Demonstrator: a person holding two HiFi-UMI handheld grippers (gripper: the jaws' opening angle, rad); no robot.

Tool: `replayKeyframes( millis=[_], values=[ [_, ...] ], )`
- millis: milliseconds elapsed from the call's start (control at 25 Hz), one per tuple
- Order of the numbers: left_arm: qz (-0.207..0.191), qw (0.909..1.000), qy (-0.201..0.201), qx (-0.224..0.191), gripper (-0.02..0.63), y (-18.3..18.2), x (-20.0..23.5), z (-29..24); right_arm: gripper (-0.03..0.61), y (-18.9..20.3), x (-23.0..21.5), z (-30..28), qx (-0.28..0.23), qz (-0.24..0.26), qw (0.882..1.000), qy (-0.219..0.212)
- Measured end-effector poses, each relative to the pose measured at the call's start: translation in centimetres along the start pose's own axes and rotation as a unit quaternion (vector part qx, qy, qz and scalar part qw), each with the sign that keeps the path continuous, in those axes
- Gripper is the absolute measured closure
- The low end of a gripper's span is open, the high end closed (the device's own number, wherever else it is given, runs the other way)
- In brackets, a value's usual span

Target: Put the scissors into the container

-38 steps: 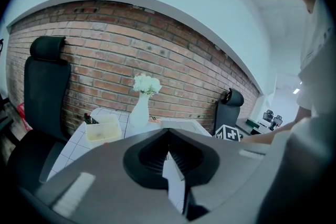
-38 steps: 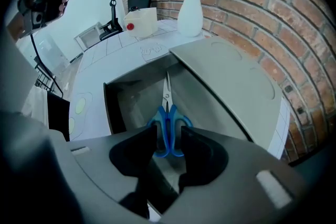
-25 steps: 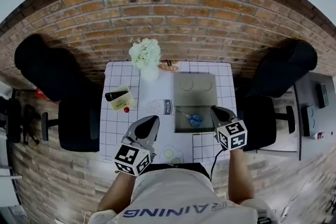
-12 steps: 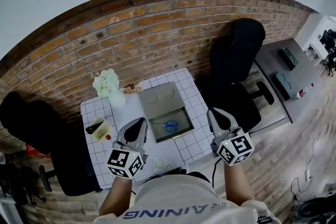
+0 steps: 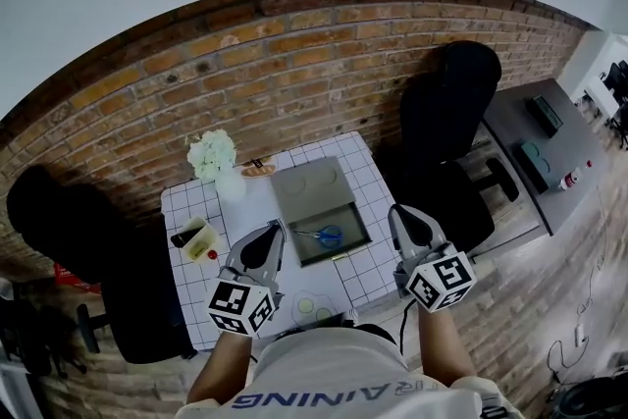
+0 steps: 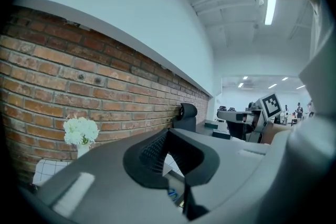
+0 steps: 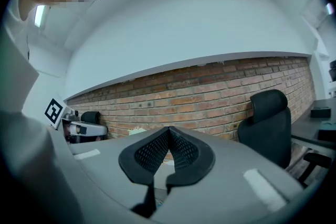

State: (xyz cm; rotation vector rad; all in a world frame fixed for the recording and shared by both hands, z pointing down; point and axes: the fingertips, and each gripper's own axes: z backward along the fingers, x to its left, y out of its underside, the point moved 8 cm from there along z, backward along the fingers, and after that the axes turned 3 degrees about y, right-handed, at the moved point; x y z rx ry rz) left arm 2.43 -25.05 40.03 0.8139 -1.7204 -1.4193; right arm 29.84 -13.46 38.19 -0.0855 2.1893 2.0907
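Note:
The scissors (image 5: 327,235), blue-handled, lie inside the grey container (image 5: 343,248), whose lid (image 5: 312,184) stands open behind it on the checked table (image 5: 375,255). My left gripper (image 5: 276,229) hovers at the container's near left corner, shut with nothing between its jaws. My right gripper (image 5: 396,211) is held up to the right of the table's edge, also shut and empty. In the left gripper view the left gripper (image 6: 168,131) points at the brick wall, and a blue bit of the scissors (image 6: 172,194) shows below its pads. The right gripper (image 7: 169,128) faces the same wall.
White flowers in a vase (image 5: 214,154) stand at the table's back left, a small plate (image 5: 258,170) beside them. A yellow box (image 5: 199,238) sits at the left edge, a patterned plate (image 5: 314,306) near me. Black chairs (image 5: 446,108) (image 5: 69,231) flank the table; a grey desk (image 5: 535,137) is right.
The head view has swung round, so the table sits left of centre. My right gripper has drawn back from the container's right side. The scissors lie in the container throughout.

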Motion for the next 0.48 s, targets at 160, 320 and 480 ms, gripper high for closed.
replayKeyframes(
  millis=[160, 320, 480],
  values=[
    [0.005, 1.0, -0.007, 0.002, 0.614, 0.2, 0.3, 0.5, 0.564, 0.2, 0.5, -0.7, 0.003, -0.002, 1.0, -0.012],
    [0.006, 1.0, -0.007, 0.003, 0.614, 0.2, 0.4, 0.6, 0.563, 0.5, 0.7, -1.2, 0.01, -0.001, 1.0, -0.016],
    [0.006, 1.0, -0.007, 0.0, 0.614, 0.0, 0.9, 0.6, 0.563, 0.7, 1.0, -1.9, 0.02, 0.007, 1.0, -0.017]
  ],
)
